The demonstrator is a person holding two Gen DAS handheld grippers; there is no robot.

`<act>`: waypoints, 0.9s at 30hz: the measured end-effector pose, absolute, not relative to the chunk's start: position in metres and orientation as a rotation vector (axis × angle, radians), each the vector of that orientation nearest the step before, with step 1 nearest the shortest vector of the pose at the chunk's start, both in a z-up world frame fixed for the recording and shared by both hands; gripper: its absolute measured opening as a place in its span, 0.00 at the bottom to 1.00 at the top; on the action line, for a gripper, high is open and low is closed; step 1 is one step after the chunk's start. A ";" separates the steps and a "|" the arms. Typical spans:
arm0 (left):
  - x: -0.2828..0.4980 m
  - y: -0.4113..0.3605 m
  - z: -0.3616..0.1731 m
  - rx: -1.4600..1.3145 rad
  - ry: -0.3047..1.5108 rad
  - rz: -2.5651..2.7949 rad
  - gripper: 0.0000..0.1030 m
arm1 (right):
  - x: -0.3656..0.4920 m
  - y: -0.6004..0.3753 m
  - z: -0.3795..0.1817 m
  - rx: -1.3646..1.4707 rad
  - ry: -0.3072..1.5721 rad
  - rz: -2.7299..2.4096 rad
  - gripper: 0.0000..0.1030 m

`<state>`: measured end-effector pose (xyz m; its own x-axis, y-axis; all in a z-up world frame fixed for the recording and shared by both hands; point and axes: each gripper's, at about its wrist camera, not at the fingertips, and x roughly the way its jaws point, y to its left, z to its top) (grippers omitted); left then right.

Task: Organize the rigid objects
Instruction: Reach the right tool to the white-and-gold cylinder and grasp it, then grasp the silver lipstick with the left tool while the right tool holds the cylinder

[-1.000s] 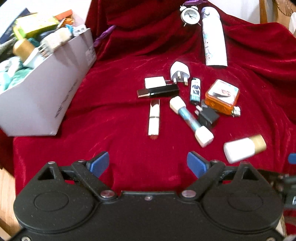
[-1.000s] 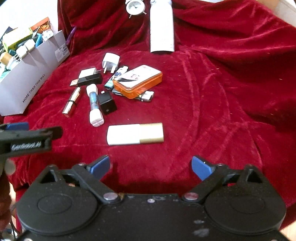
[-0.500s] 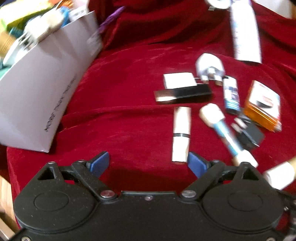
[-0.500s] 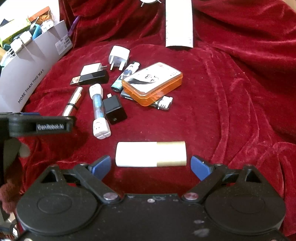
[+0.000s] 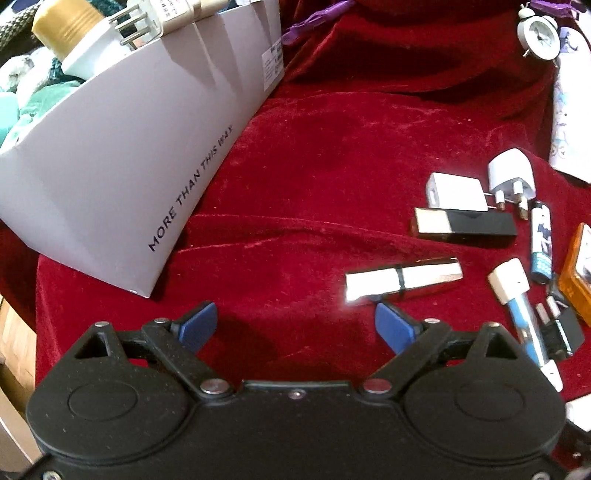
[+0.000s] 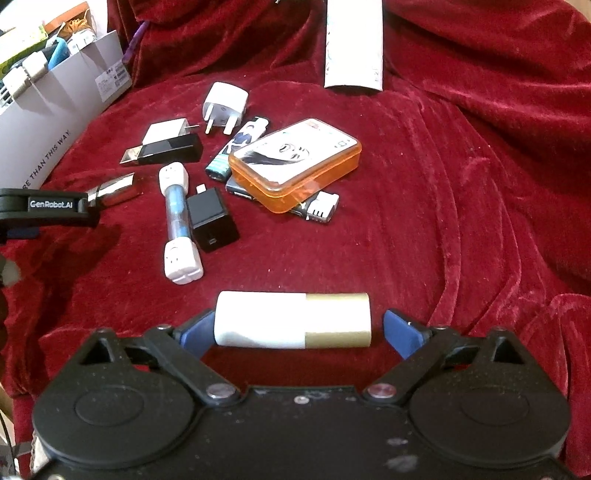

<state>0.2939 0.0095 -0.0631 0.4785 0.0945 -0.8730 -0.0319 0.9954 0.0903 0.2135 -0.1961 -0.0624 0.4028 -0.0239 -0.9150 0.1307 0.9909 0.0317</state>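
Note:
Small rigid objects lie on a red velvet cloth. My left gripper (image 5: pixel 295 326) is open, its right fingertip just below the end of a silver lipstick tube (image 5: pixel 402 280). The tube also shows in the right wrist view (image 6: pixel 114 190) beside the left gripper's arm (image 6: pixel 44 210). My right gripper (image 6: pixel 295 332) is open around a white and gold bottle (image 6: pixel 291 319) that lies crosswise between the fingertips. Further off lie a black and gold lipstick (image 6: pixel 162 151), two white plugs (image 6: pixel 225 105), a blue tube with white caps (image 6: pixel 177 218), a black charger (image 6: pixel 212 223) and an orange case (image 6: pixel 295 162).
A grey cardboard box (image 5: pixel 122 177) full of items stands at the left, also in the right wrist view (image 6: pixel 48 122). A white flask (image 6: pixel 352 44) lies at the back with a small alarm clock (image 5: pixel 537 33). Lighters (image 6: pixel 236 147) lie by the orange case.
Both grippers have moved forward and down. The lipstick tube now lies near my left gripper's right fingertip, and the white and gold bottle now sits between my right fingertips.

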 end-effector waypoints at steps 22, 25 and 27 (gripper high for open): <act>0.297 -0.024 -0.059 -0.062 1.056 -0.041 0.89 | 0.205 -0.201 -0.057 0.100 1.102 -0.098 0.82; 0.301 -0.030 -0.061 -0.048 1.053 -0.026 0.89 | 0.204 -0.202 -0.057 0.107 1.100 -0.097 0.82; 0.302 -0.032 -0.062 -0.024 1.041 -0.002 0.89 | 0.203 -0.203 -0.056 0.110 1.099 -0.096 0.82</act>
<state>0.3018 -0.0322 -0.0617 0.5055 -0.0129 -0.8627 -0.0103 0.9997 -0.0210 0.2034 -0.2025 -0.0564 0.4511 -0.0231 -0.8922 0.1318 0.9904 0.0411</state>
